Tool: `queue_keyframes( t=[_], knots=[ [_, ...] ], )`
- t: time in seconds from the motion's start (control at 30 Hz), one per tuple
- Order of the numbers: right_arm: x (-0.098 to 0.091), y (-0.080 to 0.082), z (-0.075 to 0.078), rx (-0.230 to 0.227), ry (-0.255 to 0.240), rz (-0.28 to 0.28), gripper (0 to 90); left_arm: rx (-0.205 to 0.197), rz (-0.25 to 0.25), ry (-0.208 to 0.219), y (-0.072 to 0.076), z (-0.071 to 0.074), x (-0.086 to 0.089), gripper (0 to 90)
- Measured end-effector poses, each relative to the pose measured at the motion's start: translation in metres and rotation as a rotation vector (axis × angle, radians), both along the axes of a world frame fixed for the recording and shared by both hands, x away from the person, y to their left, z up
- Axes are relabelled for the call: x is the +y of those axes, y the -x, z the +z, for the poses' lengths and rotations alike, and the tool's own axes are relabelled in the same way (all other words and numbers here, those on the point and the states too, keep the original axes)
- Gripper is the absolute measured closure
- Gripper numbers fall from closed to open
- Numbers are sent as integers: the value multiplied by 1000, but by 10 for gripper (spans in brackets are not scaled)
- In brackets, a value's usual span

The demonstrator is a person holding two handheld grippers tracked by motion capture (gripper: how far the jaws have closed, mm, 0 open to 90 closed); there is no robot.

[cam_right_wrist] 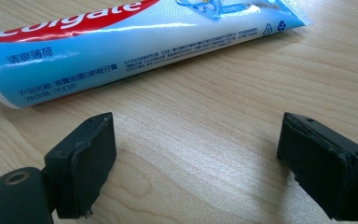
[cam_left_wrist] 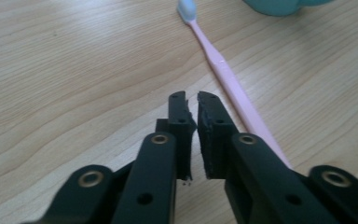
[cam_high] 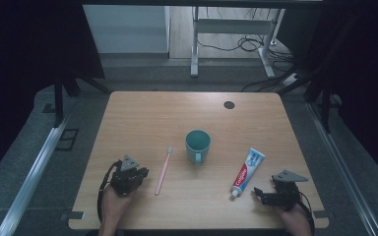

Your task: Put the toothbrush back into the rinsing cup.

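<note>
Beside toothbrush [cam_left_wrist: 228, 79]: left claw [cam_left_wrist: 192, 105] pressed together, empty; right claw [cam_right_wrist: 196, 154] spread near toothpaste [cam_right_wrist: 121, 42].

Light wooden table [cam_high: 142, 110], grey floor [cam_high: 152, 73] — white desk frame [cam_high: 195, 44], tangled cables [cam_high: 246, 45], dark curtains [cam_high: 24, 44] flanking.

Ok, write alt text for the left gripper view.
The left gripper, its jaws nearly shut on nothing, hovers over a wooden table just beside a pink toothbrush. The toothbrush runs diagonally, its pale bristle head toward a teal cup at the top edge.
</note>
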State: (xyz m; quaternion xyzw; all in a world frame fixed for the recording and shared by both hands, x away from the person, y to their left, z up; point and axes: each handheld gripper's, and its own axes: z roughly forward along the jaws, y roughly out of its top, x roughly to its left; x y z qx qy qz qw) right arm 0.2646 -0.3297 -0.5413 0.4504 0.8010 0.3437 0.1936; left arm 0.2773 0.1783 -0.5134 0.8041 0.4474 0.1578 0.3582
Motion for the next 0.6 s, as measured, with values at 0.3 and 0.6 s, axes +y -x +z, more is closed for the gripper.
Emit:
queue_keyframes(
  t=[0.3, 0.6],
  knots=[
    [0, 0, 0, -1, 0, 0, 112, -2, -42, -6, 2, 5, -15, 895],
    [0, 0, 0, -1, 0, 0, 112, 6, -101, -16, 4, 3, -36, 895]
  ],
)
